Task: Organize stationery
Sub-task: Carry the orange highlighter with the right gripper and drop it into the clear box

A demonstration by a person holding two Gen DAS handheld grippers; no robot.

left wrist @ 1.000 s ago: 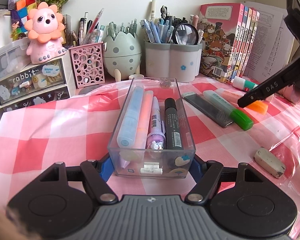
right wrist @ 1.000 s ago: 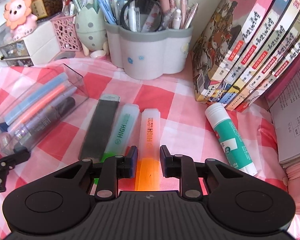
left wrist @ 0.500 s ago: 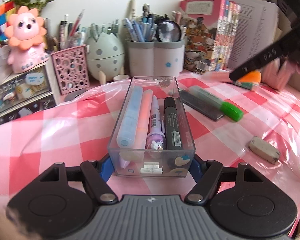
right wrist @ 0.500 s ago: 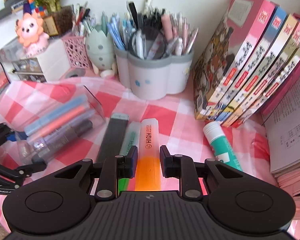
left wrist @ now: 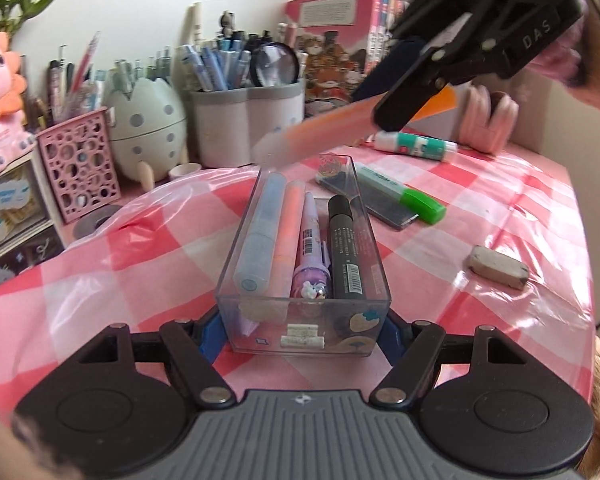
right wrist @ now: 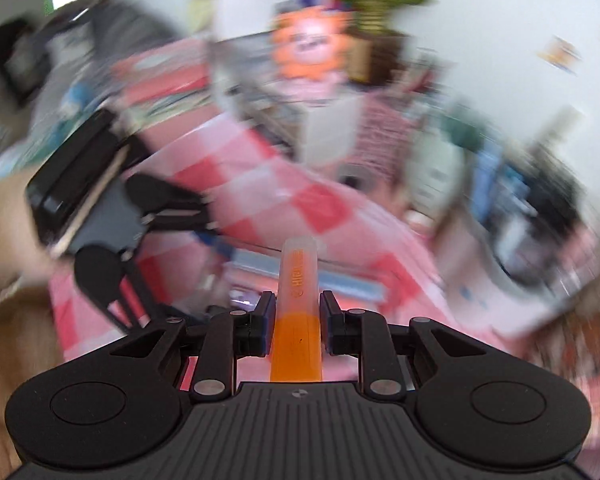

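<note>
The right claw (right wrist: 298, 322) grips the orange highlighter (right wrist: 298, 300) above the clear box (left wrist: 304, 276) clamped by the left claw (left wrist: 302, 330), so next it needs lowering in beside the pens.

**Stationery count**

We count four pens in the near clear plastic box (left wrist: 302, 312): a pale blue highlighter (left wrist: 260, 232), a salmon-orange highlighter (left wrist: 293, 216), a lilac character pen (left wrist: 310, 256) and a black marker (left wrist: 344, 252). To the right lie one green-capped highlighter (left wrist: 400, 196), one grey eraser (left wrist: 498, 266) and, farther off, one teal-and-white glue stick (left wrist: 414, 145).
</note>
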